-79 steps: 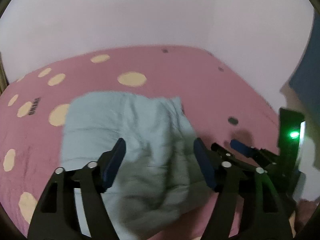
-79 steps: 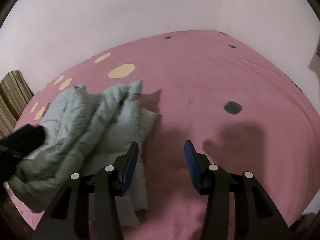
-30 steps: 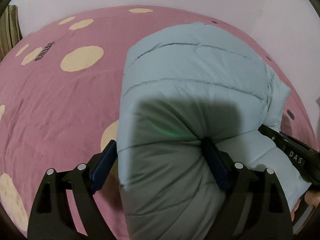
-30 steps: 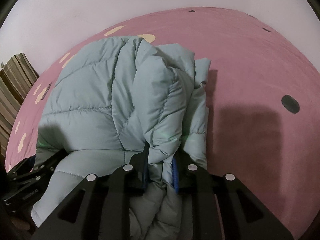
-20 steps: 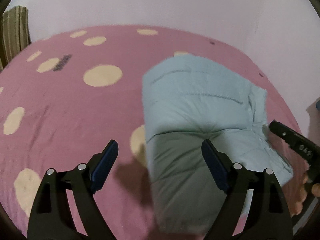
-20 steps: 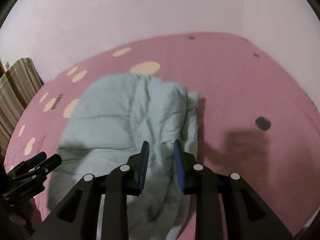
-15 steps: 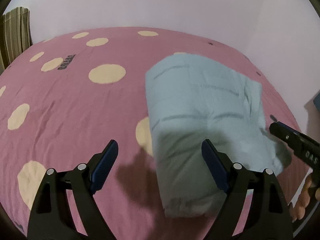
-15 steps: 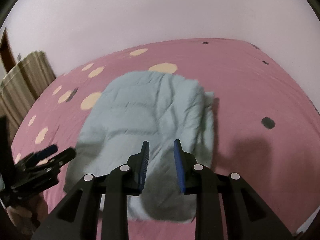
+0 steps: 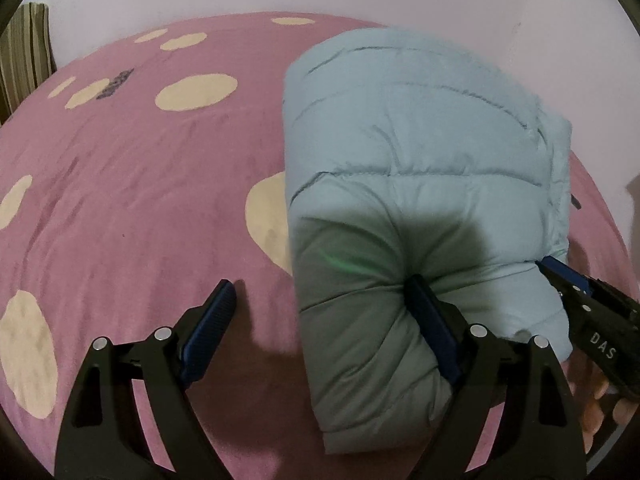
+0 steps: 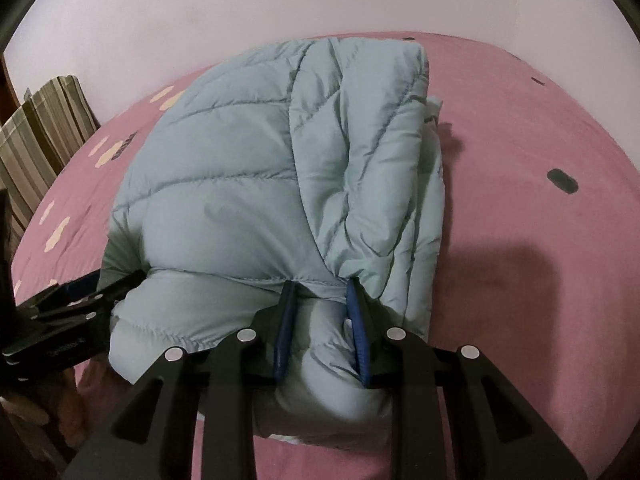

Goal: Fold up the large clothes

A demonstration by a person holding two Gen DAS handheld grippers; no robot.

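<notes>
Jacket (image 9: 420,152), a pale blue quilted puffer, lies folded into a thick bundle on the bed (image 9: 132,184), whose pink cover carries cream spots. The left hand-held gripper (image 9: 320,320) is spread wide: its right finger presses into the near edge of the bundle, while its left finger stands over bare cover, clear of the cloth. Nothing is squeezed between them. The right hand-held gripper (image 10: 320,320) has its jaws close together with a fold of the jacket's near right corner between the blue pads (image 10: 286,320); they have just been opening a little, and whether the pads still press on the cloth cannot be told. In the left wrist view, that gripper shows at the right edge of the bundle, with fingers of the person's hand (image 9: 600,400) beneath it. A striped cushion (image 10: 44,128) sits at the far left by the wall (image 10: 280,4)
</notes>
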